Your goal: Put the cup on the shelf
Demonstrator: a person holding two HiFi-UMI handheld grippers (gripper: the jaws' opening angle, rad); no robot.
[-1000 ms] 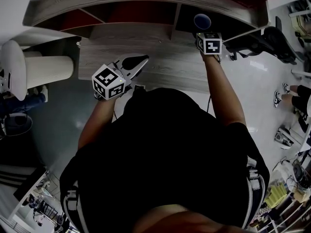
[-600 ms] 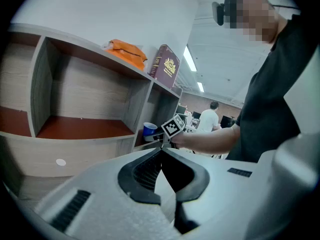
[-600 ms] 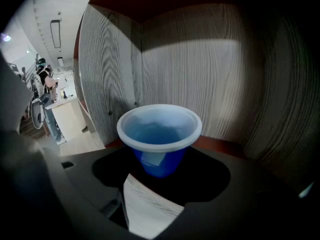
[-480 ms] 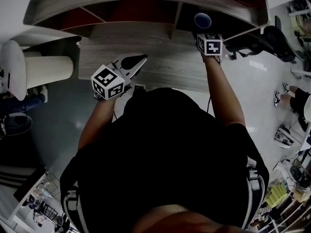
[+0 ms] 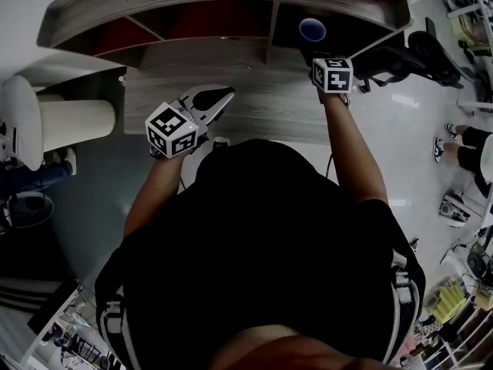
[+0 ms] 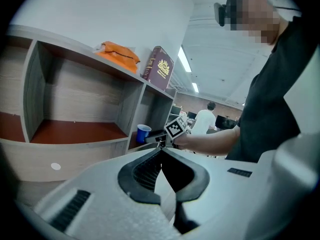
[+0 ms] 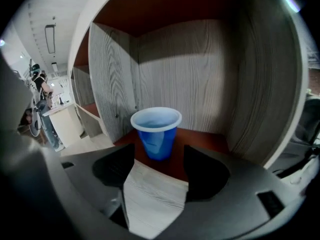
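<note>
- Shelf (image 7: 200, 69): grey wood-grain laminate, matte, flat panels, with a red-brown smooth floor in the bays. The left gripper view shows at least two open bays side by side.
- Blue tapered plastic cup (image 7: 156, 133): one, round with a paler rolled rim and a glossy wall. It stands upright on the red-brown bay floor, centre of the right gripper view. In the head view it sits in the bay at upper right of the frame.
- Right gripper (image 7: 159, 159): dark matte jaws spread wide, with nothing between them. The cup stands just beyond the tips, in line with the gap and not touched.
- Left gripper (image 6: 161, 154): pale grey body, black ribbed pads. Jaws pressed together at the tips, empty. It is held over the grey wood-grain desk top (image 5: 254, 106), left of centre in the head view.
- Grippers: two, each with one black-and-white marker cube.
- On the shelf top, upper middle of the left gripper view: one orange crumpled soft item (image 6: 119, 55) and one dark red book with a gold emblem (image 6: 159, 68), leaning.
</note>
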